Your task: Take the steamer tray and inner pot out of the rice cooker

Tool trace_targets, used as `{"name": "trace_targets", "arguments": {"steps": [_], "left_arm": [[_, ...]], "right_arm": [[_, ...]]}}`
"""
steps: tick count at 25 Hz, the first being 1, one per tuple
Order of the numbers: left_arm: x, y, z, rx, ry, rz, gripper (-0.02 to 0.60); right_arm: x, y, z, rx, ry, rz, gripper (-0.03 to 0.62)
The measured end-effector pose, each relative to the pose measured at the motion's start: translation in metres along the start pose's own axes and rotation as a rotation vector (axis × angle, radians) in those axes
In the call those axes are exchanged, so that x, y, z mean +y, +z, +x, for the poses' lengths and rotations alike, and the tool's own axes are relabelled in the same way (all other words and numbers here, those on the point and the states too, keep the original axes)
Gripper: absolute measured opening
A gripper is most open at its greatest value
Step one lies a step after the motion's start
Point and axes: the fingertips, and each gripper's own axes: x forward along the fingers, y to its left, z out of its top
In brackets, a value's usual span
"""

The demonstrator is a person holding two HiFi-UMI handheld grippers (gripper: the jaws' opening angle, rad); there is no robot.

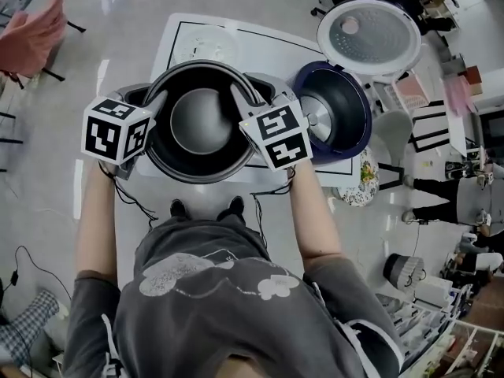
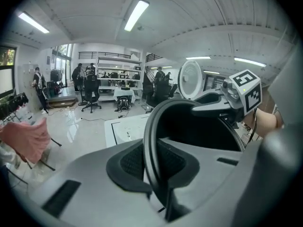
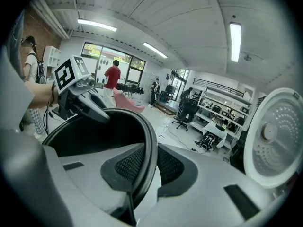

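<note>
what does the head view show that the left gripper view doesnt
Only the head view: the rice cooker's empty dark-blue body beside the inner pot, and the steamer tray lying beyond the pot. Only the left gripper view: the left gripper pinching the pot's rim up close, plus shelves and office chairs across the room. Both: the pot, the right gripper, the cooker's open lid.

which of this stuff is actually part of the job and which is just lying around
Job: inner pot, gripped at its rim by left hand-held gripper and right hand-held gripper; open rice cooker; pale round tray on table, likely the steamer tray.
Lying about: pink cloth; patterned dish; office chair.
</note>
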Motion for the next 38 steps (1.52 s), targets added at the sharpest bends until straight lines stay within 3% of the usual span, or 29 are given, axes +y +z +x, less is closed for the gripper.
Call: {"name": "trace_targets", "arguments": {"steps": [18,22,38], "left_arm": [[0.035,-0.071,0.066,0.198,-0.094,-0.028,0.051],[0.038,-0.071,0.074,0.216,-0.114,-0.029,0.051],[0.039,-0.057,0.092,0.234,-0.118,0.025,0.063]], "right_arm": [[0.023,-0.078,0.071,0.137,0.038,0.15,0.095],[0.018,-0.081,0.078,0.141,0.051,0.196,0.095],[0.006,-0.101,0.095,0.18,0.043,0.197,0.107]]}}
